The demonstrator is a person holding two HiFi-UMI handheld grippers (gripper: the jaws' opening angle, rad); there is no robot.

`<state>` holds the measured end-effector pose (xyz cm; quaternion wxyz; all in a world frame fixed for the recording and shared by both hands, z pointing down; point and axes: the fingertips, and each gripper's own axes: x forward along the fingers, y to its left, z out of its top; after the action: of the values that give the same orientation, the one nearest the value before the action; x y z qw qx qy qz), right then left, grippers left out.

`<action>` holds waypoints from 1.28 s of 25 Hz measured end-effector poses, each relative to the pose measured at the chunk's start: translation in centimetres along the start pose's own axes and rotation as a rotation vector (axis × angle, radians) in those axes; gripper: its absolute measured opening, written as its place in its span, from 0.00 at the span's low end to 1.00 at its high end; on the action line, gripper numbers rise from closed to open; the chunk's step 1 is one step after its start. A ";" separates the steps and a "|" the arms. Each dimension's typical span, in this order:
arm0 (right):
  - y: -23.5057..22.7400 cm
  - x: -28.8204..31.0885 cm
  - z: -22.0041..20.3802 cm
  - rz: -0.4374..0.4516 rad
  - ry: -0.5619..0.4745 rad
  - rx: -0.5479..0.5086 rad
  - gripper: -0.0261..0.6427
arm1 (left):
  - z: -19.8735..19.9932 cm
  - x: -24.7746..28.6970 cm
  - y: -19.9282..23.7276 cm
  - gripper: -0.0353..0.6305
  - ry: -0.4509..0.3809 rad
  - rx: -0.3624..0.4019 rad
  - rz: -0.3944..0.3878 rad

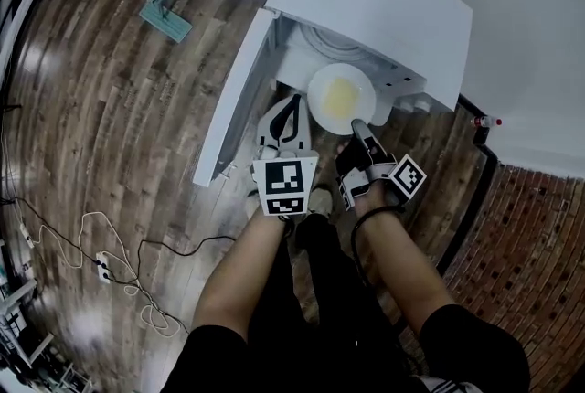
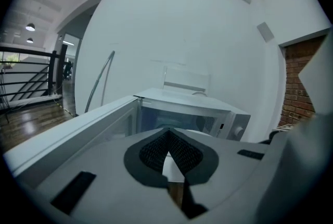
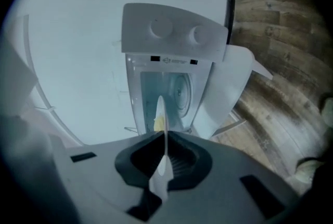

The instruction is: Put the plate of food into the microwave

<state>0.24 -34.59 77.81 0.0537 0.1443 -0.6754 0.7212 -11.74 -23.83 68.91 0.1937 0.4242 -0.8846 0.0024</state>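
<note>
The plate hangs at the mouth of the microwave, just in front of the open cavity and not yet set down inside. A pale yellow helping of food sits at its middle. My right gripper has its jaws clamped on the near rim, and in the right gripper view the plate runs edge-on out from between the pads.

I judge it stiff, smooth and breakable. It is probably ceramic, so fairly heavy for a pinch at one edge, and it could droop or slip. The rim is the only sensible hold. A second grip on the opposite side would steady it and keep the food level.

My left gripper sits just beside the plate's left edge, with its jaws together and nothing between them. The door stands swung wide on the left, well clear of the way in.
</note>
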 end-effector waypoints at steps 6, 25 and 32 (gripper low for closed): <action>-0.9 6.7 2.8 0.011 -0.034 -0.063 0.07 | -1.0 2.8 1.3 0.05 -0.010 0.068 -0.034; -1.6 19.4 9.9 -0.076 -0.189 -0.228 0.08 | -4.6 6.7 0.6 0.05 0.040 0.007 -0.111; -2.3 19.3 11.0 -0.196 -0.197 -0.506 0.11 | -5.3 7.5 0.2 0.05 0.054 -0.002 -0.131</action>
<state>-16.07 -47.61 85.94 0.0915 0.2601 -0.8188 0.5036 -14.29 -28.42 76.42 0.2175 0.4808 -0.8495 0.0001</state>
